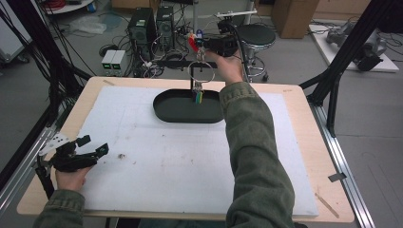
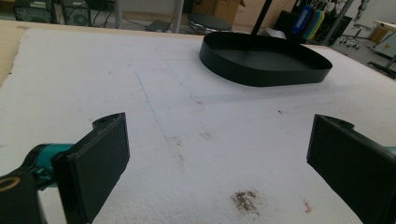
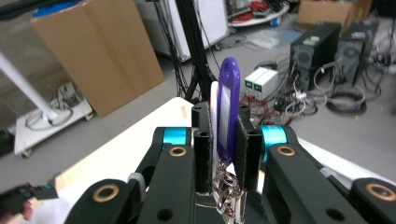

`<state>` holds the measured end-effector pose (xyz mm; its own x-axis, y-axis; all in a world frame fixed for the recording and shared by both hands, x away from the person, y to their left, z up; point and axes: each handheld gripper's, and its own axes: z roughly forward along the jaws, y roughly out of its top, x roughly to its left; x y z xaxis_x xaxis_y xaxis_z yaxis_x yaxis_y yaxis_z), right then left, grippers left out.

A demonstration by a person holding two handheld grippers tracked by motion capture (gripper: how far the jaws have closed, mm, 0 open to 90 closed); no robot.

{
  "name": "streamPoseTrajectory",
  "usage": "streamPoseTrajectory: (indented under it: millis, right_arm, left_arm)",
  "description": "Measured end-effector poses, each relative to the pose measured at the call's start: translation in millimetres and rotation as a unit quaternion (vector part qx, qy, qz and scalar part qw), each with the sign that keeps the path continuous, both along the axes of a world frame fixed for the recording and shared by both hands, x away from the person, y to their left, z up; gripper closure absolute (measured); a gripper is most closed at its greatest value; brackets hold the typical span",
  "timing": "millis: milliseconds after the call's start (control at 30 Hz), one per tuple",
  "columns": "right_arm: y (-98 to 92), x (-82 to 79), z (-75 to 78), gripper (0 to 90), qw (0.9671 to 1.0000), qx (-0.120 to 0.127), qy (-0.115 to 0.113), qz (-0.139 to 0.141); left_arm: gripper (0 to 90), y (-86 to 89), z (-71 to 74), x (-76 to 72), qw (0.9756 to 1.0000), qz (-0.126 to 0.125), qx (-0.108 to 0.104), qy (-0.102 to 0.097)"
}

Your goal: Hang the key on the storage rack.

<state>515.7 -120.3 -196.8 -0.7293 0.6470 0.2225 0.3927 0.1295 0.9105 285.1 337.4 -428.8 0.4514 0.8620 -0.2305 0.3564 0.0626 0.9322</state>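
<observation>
— What have you got, and where is it?

— My right gripper (image 3: 223,140) has its jaws clamped on the key tags: a purple tag (image 3: 227,109) with a white one pressed behind it. In the high view the same gripper (image 1: 209,46) is lifted over the far edge of the surface, and the bunch hangs below it: the large ring (image 1: 201,72) first, then the coloured tags (image 1: 197,97), dangling right over the black tray (image 1: 166,110). Whether the lowest tags brush the tray floor I cannot tell.

— And your other side?

— My left gripper (image 1: 85,152) lies near the near-left corner of the white mat (image 1: 142,156), well apart from the tray, jaws wide apart with nothing between them.

— What worries you from here?

— Mostly the grip. I'm pinching thin, smooth plastic near its edge, and everything else hangs from it by small links. A quick move could set the ring swinging, and the pull might slide the tags out from between my pads.

— Anything else?

— The tray wall. If I travel sideways too low, the hanging tags could snag the rim and drag the light tray (image 2: 261,60) across the mat, or jerk the bunch loose. And if I let go while it's swaying, the ring may land across the rim, not inside.
</observation>
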Motion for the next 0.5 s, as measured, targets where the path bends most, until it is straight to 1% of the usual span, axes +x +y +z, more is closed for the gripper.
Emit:
streamPoseTrajectory:
  millis: [33,67,100,133,200,233,300,367,500]
  right_arm:
    - [-0.6,2.1,-0.4,80.4,1.0,0.003,-0.002,0.001]
    - [-1.0,4.7,-1.2,80.4,1.0,0.008,0.0,-0.001]
    - [-1.0,8.6,-2.3,80.4,0.9999,0.007,0.007,-0.007]
    - [-0.8,11.9,-3.5,80.4,0.9999,0.003,0.008,-0.008]
    - [0.2,17.6,-7.2,80.4,0.9998,0.003,0.014,-0.011]
    - [0.4,20.6,-9.7,80.4,0.9998,0.004,0.015,-0.011]
    - [1.0,25.7,-14.6,80.4,0.9996,0.001,0.023,-0.014]
    - [0.7,31.5,-20.5,80.4,0.9995,0.006,0.03,-0.01]
    - [0.9,41.3,-30.8,80.4,0.9992,0.0,0.038,-0.011]
  left_arm:
    - [6.3,-0.3,-0.3,0.5,1.0,-0.001,-0.001,-0.001]
    - [6.3,-0.5,-0.5,0.8,1.0,-0.002,-0.001,0.0]
    - [6.3,-0.8,-0.4,0.8,1.0,-0.003,-0.001,0.001]
    - [6.3,-1.0,-0.4,0.7,1.0,-0.003,-0.002,0.0]
    - [6.3,-0.6,-0.1,0.3,1.0,-0.003,-0.003,-0.001]
    - [6.3,-0.3,0.0,0.2,1.0,-0.004,-0.002,0.0]
    - [6.3,-0.2,-0.2,0.5,1.0,-0.002,-0.003,0.001]
    - [6.3,-0.5,-0.5,0.8,1.0,-0.003,-0.004,0.0]
    - [6.3,-0.8,-0.7,1.2,1.0,-0.005,-0.004,0.001]
